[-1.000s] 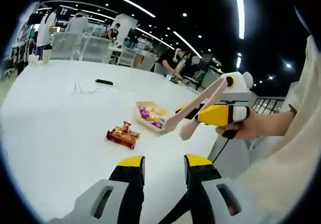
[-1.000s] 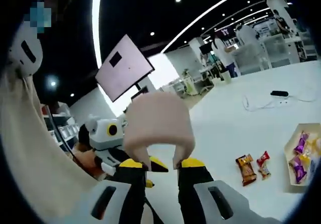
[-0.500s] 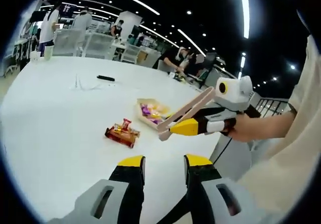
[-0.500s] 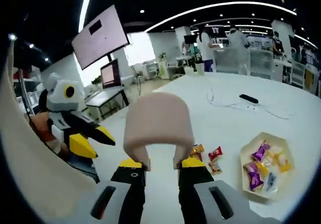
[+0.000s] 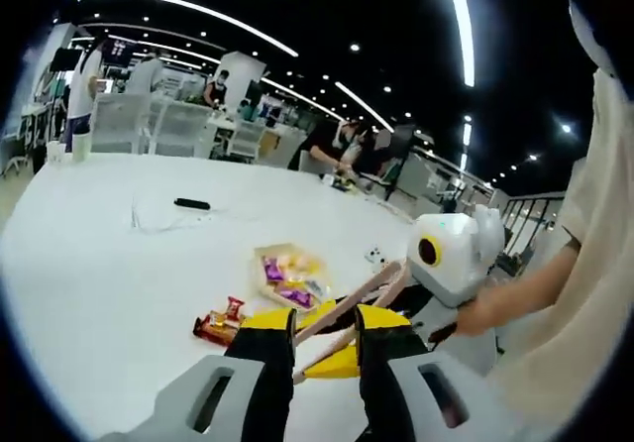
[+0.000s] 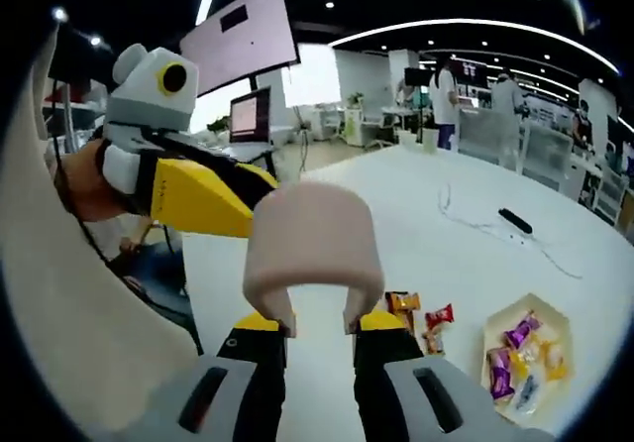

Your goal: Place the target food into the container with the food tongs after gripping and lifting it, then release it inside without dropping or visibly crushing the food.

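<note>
Right hand-held gripper (image 6: 315,321): you've got the beige food tongs (image 6: 313,254) pinched by their looped end between its two yellow tips, jaws closed on the handle. Seen from the left gripper view, the tong arms (image 5: 347,308) poke out low centre, their tips slightly apart and empty.

Left hand-held gripper (image 5: 322,328): jaws a little apart with nothing between them (the tong arms pass in front of that gap, I can't say they touch). It also sits upper left in the right gripper view (image 6: 213,196).

What changed: a second ago the tongs were off to the right of the left gripper view, pointing up near the tray; half a second ago they'd dropped toward the middle; now they cross right over the left jaws. So you've swung the right hand in and down, and both cameras have tilted toward the white surface (image 5: 109,254).

Target food: the wrapped snacks (image 6: 421,318) lie loose on the surface, lower right of centre in the right gripper view, just beside the container (image 6: 525,358), a hexagonal tray already holding purple and yellow candies.

Where that leaves you: nothing gripped yet, I'd say you're still on the approach. Next you need the tong tips lined up over one snack, then a gentle squeeze.
</note>
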Demonstrator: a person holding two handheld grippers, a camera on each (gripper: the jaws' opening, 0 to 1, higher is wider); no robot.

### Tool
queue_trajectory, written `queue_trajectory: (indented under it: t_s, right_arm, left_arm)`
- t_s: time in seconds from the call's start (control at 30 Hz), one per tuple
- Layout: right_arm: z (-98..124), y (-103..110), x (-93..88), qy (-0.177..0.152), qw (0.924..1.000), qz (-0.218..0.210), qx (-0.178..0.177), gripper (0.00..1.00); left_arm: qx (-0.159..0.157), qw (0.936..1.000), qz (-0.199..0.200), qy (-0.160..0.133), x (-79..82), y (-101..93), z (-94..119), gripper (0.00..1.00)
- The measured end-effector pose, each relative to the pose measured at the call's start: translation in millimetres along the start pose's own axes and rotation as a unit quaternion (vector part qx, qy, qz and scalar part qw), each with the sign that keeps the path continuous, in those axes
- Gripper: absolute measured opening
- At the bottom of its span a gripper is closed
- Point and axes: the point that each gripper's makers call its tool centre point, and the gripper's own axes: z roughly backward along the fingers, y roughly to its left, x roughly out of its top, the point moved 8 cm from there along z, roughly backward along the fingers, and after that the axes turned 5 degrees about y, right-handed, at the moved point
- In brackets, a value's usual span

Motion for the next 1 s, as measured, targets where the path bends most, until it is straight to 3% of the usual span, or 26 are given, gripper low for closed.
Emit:
queue_trajectory:
  t_s: [0.13,0.33,0.67,1.0]
  right_arm:
    - [-0.9,1.6,-1.1,0.009,0.9999,0.007,0.001,0.25]
    - [-3.4,2.4,-3.0,0.019,0.9998,0.007,0.0,0.25]
    - [-7.5,4.9,-5.8,0.035,0.9993,0.012,0.002,0.25]
    - [-9.3,6.2,0.5,0.028,0.9995,0.011,0.0,0.25]
  left_arm:
    - [-0.007,0.9999,0.004,-0.013,6.7,-4.9,-8.1,0.23]
    - [-0.023,0.9997,0.004,-0.004,2.0,-15.7,-17.1,0.23]
    - [-0.023,0.9997,0.007,0.006,-2.8,-11.8,-16.6,0.26]
    - [-0.023,0.9997,0.009,0.01,-7.0,-11.4,-15.6,0.27]
